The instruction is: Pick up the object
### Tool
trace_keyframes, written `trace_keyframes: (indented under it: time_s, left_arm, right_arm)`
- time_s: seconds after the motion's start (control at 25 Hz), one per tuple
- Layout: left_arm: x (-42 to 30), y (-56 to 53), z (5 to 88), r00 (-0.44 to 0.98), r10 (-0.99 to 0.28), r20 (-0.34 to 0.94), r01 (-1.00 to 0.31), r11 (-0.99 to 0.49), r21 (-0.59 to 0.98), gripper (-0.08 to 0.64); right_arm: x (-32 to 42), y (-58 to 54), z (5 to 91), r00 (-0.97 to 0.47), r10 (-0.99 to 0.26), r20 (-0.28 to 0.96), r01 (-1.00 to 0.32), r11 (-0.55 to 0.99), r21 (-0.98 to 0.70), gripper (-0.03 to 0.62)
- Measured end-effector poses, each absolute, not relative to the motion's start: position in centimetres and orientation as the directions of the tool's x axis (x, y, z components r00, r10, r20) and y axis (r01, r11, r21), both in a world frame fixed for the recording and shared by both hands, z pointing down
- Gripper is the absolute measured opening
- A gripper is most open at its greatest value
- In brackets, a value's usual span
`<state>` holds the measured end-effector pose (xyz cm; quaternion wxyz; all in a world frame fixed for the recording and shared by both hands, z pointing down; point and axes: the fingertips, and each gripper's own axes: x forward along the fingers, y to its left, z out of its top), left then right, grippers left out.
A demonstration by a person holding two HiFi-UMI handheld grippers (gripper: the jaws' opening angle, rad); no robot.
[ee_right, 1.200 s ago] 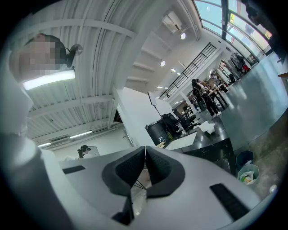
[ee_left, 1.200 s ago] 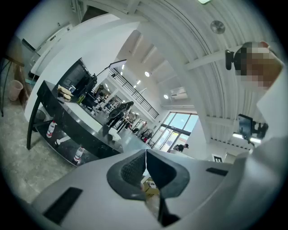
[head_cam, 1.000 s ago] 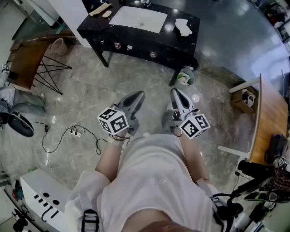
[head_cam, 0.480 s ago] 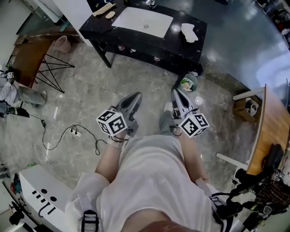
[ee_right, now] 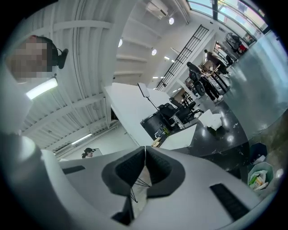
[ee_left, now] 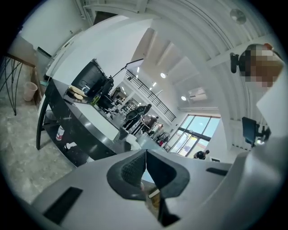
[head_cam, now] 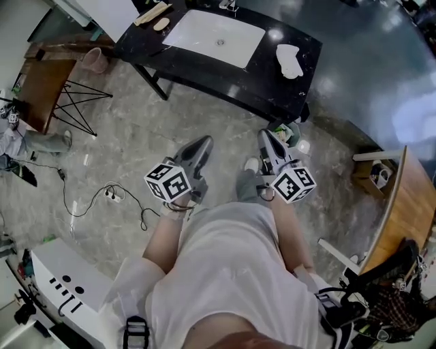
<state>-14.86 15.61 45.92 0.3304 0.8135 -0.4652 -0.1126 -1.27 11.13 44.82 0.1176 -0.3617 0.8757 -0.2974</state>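
The black surface (head_cam: 276,78) is running off the head view's top edge, and the white crumpled thing (head_cam: 289,60) on it is showing too small to identify. The right gripper (head_cam: 266,136) is hiding part of the bin (head_cam: 293,131).

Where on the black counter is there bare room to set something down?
On the black counter, bare room lies between the white basin and the crumpled white cloth, and along the front edge. The left end is crowded by wooden pieces.
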Motion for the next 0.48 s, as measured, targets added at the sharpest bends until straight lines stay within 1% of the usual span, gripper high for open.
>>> trace_keyframes:
  time_s: [0.48]
  left_arm:
    - [-10.3,1.7,45.3,0.498,-0.852,0.163,-0.716,-0.298,0.632,0.006]
  right_arm:
    - [3.1,-3.8,44.7,-0.756,-0.654,0.025,-0.524,0.582,-0.622,0.021]
